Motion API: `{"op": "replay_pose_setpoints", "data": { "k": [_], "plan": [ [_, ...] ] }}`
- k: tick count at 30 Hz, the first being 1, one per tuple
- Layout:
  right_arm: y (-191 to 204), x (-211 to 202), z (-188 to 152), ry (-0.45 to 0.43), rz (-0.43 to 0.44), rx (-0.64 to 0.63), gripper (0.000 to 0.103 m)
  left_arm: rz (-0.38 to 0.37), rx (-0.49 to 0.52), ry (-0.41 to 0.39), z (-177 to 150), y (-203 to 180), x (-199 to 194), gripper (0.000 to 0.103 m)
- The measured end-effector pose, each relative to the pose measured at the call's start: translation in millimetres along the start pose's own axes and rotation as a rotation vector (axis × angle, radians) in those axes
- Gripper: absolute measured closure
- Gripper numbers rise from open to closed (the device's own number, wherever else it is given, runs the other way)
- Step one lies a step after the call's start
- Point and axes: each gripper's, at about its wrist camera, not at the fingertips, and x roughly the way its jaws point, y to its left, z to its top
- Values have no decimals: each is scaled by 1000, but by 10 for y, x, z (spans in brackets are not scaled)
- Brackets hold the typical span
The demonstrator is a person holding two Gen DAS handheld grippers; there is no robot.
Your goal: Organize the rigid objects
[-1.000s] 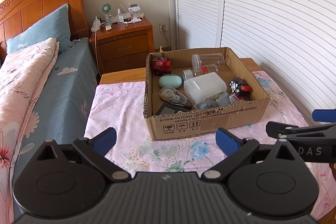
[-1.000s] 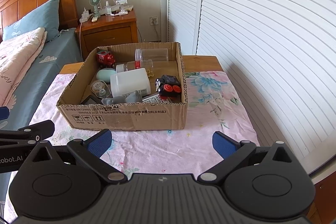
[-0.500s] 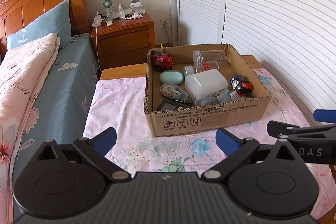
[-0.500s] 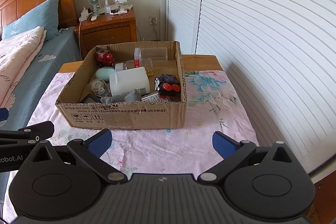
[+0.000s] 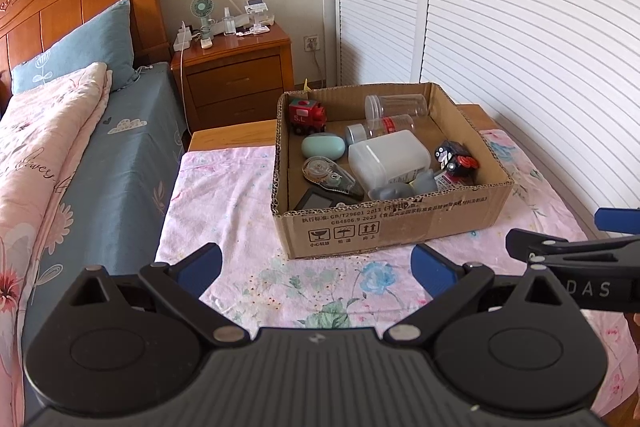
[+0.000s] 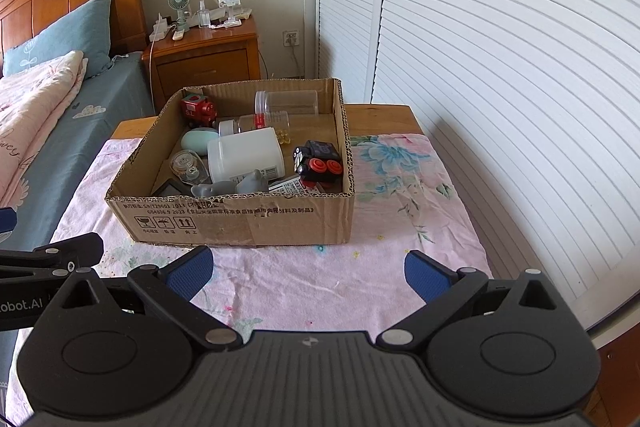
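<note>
open-topped brown cardboard box [image 5: 394, 223] sits on the pink floral-clothed table [image 5: 224, 195], holding a red toy train [image 5: 307, 115], white plastic container [image 5: 388, 157] and black-and-red toy car [image 5: 456, 157]. left gripper [image 5: 316, 267] and right gripper [image 6: 308, 267] both hang short of the box, fingers spread wide and empty.

A wooden bed [image 5: 80, 131] stands at nine o'clock, a nightstand [image 5: 236, 75] at eleven, white louvered doors [image 5: 520, 27] at two.
</note>
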Motion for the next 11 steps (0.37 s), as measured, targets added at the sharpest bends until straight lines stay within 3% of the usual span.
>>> {"op": "replay_pose_setpoints", "data": {
  "k": [11],
  "plan": [
    [2, -11, 0, -2, -1, 1, 0, -6, 2, -1, 3, -41, -20, 3]
  ]
}}
